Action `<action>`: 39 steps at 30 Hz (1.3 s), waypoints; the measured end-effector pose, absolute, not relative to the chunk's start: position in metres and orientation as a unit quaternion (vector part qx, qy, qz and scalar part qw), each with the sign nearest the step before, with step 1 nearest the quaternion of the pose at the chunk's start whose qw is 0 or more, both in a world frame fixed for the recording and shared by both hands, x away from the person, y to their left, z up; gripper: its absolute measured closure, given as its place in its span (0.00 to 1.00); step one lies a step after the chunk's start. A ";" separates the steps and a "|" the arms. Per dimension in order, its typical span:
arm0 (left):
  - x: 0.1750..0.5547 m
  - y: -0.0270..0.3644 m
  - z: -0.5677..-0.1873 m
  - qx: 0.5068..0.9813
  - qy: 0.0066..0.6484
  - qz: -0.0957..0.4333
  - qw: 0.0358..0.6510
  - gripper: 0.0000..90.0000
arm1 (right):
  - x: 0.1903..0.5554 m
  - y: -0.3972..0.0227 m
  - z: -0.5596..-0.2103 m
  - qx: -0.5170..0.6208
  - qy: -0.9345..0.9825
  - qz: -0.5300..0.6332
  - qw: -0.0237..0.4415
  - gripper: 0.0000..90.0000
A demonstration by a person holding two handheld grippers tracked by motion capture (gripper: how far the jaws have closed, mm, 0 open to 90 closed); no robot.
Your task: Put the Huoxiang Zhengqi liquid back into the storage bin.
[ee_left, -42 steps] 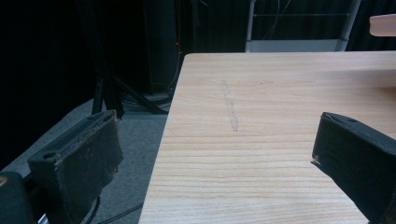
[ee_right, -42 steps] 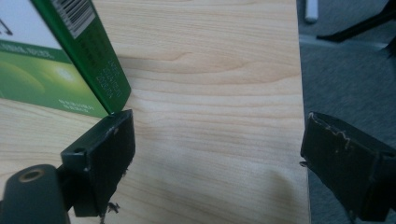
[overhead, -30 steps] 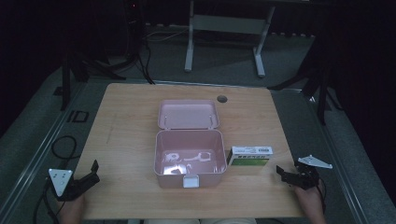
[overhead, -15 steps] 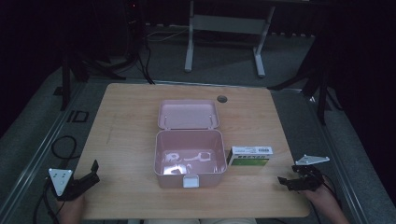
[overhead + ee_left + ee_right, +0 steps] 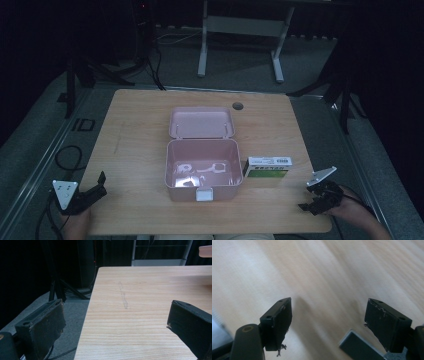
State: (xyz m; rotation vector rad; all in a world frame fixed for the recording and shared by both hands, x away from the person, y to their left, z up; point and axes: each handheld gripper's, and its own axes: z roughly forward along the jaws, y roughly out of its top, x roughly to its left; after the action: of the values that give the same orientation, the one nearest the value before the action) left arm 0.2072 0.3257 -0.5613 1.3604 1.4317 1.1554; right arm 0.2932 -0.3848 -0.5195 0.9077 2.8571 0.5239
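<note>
Left tongs (image 5: 101, 181) gape empty; right tongs (image 5: 306, 206), just closing slightly, spread empty near the green box (image 5: 268, 167).

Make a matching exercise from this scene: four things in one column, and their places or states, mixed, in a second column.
1. pink box
2. small carton
3. left claw
4. round hole

a. near the table's far edge
b. lid open, at the table's middle
c. open, at the table's near left corner
d. just right of the box

Pairs: 1-b, 2-d, 3-c, 4-a
</note>
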 end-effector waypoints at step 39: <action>0.207 0.327 -0.561 0.542 0.570 0.456 0.417 0.02 | 0.294 -0.292 -0.494 0.075 0.997 -0.004 -0.018 0.34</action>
State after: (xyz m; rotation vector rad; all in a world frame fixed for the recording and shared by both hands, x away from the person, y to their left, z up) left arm 0.2072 0.3267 -0.5611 1.3607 1.4297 1.1443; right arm 0.2942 -0.2921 -0.4935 0.2377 3.1684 -0.0130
